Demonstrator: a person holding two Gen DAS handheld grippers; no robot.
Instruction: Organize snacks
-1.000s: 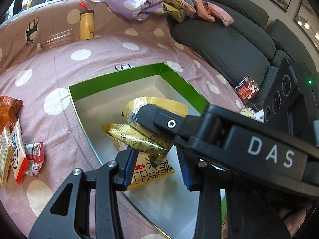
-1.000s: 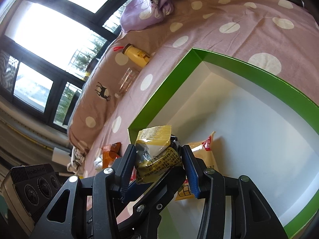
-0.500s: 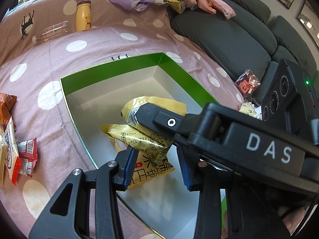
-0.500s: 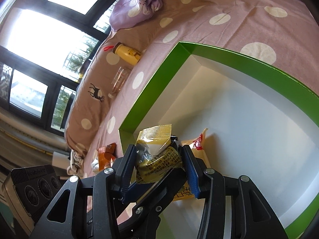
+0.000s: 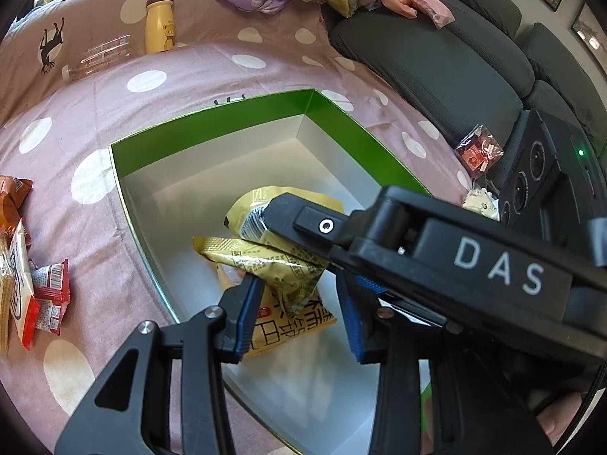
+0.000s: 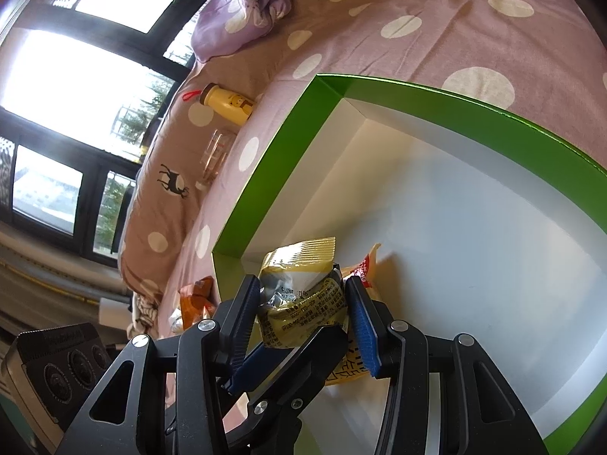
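Note:
A crumpled yellow snack packet (image 5: 265,261) hangs just above the white floor of the green-rimmed box (image 5: 212,132). My left gripper (image 5: 299,280) is shut on its lower end. The finger (image 5: 303,223) of my right gripper reaches in from the right and clamps its upper part. In the right wrist view my right gripper (image 6: 303,282) is shut on the same packet (image 6: 303,299), with the left gripper's fingers (image 6: 303,352) rising from below. A second yellow packet (image 5: 288,326) lies flat on the floor of the box (image 6: 265,189) underneath.
Several loose snacks (image 5: 45,295) and an orange packet (image 5: 11,193) lie on the spotted cloth left of the box. A yellow bottle (image 5: 159,26) and a clear bottle (image 5: 102,57) sit beyond. A grey sofa (image 5: 436,60) with a red packet (image 5: 480,151) borders the right.
Both grippers keep their hold on the packet. The box has shifted slightly in both views as the hands tilt a little.

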